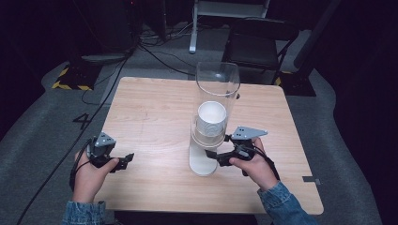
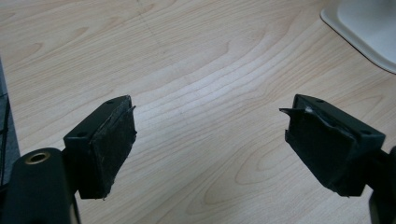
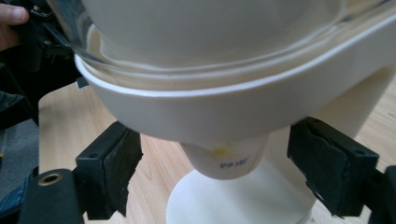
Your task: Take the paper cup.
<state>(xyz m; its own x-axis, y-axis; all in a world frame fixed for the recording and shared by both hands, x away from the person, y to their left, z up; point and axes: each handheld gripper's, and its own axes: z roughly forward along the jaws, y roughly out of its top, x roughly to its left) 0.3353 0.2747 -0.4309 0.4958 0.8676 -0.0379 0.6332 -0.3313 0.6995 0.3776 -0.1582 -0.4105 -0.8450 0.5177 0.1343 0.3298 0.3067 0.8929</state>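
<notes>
At the left of the tabletop (image 1: 155, 112), the left tool (image 1: 127, 159) is held low over bare wood, its jaws spread wide with nothing between them. In the left gripper view its pads (image 2: 112, 144) are seen to be black, worn and frayed at the edges, and the pale wood grain runs in long wavy bands beneath them; a corner of the white base (image 2: 369, 28) lies at the upper right.

Near the middle of the tabletop stands the dispenser (image 1: 217, 89): a clear, round plastic tube set on a white collar and column above a round white base. A stack of white cups (image 1: 211, 117) is seen inside the tube, smooth and matte, with the top rim open.

In the right gripper view the lowest cup (image 3: 229, 158) pokes out below the collar, tapering downward, with a yellow mark and small blue print that is too blurred to be read. The right tool (image 1: 212, 154) is held level at the dispenser's lower part. Its jaws are parted, one on each side of the cup's bottom, and the pads are not pressed on it. The broad collar hangs directly over the jaws.

Beyond the tabletop, a grey floor with black cables, yellow-black tape and a dark chair is seen.
</notes>
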